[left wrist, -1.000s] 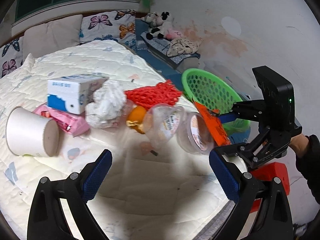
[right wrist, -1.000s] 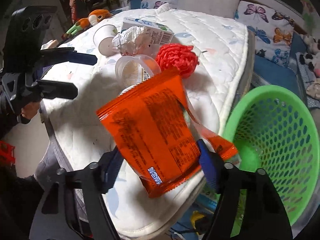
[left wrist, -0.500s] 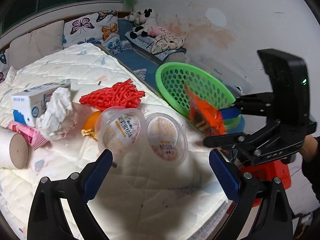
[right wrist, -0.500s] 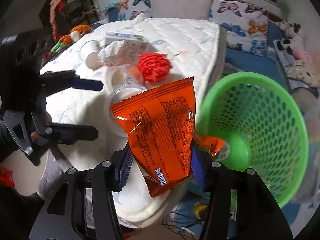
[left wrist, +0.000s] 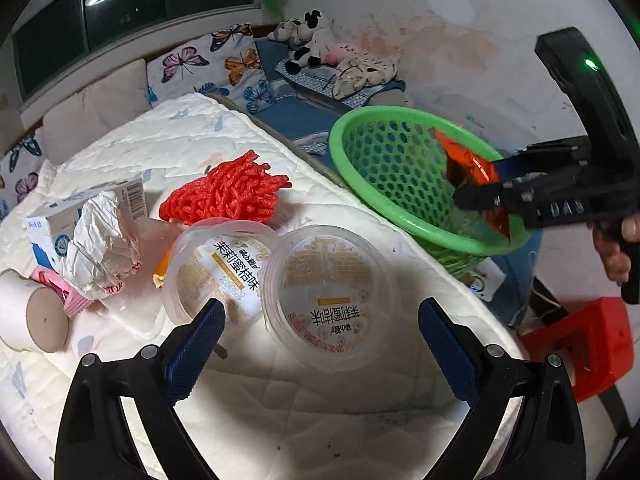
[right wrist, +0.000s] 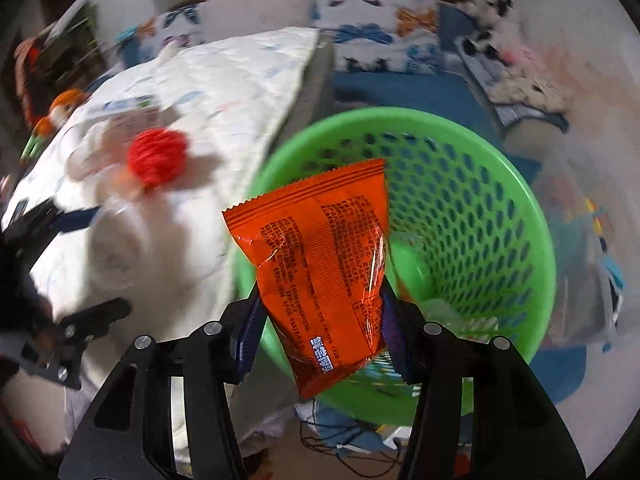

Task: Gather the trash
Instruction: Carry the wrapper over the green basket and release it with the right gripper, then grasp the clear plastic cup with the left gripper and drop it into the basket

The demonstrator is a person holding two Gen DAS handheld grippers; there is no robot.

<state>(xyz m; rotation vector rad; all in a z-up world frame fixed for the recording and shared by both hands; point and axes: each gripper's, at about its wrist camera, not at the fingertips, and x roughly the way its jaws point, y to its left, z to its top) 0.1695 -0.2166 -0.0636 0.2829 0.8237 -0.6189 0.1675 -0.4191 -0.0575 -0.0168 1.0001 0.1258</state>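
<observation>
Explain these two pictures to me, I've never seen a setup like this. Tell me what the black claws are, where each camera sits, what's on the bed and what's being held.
There is no robot here. A person holds a hand-operated claw in each hand, and each claw carries a wide-angle camera looking along its two fingers.

The left claw's camera shows the left gripper open and empty over the white bed. On the bed lie two clear plastic tubs, a red mesh net, crumpled paper, a small carton, a pink wrapper and a paper cup. At its right edge you see the other claw and the person's hand.

The right claw's camera shows the right gripper clamped on an orange snack bag, held over a green basket beside the bed. The bag has not been dropped yet.
</observation>
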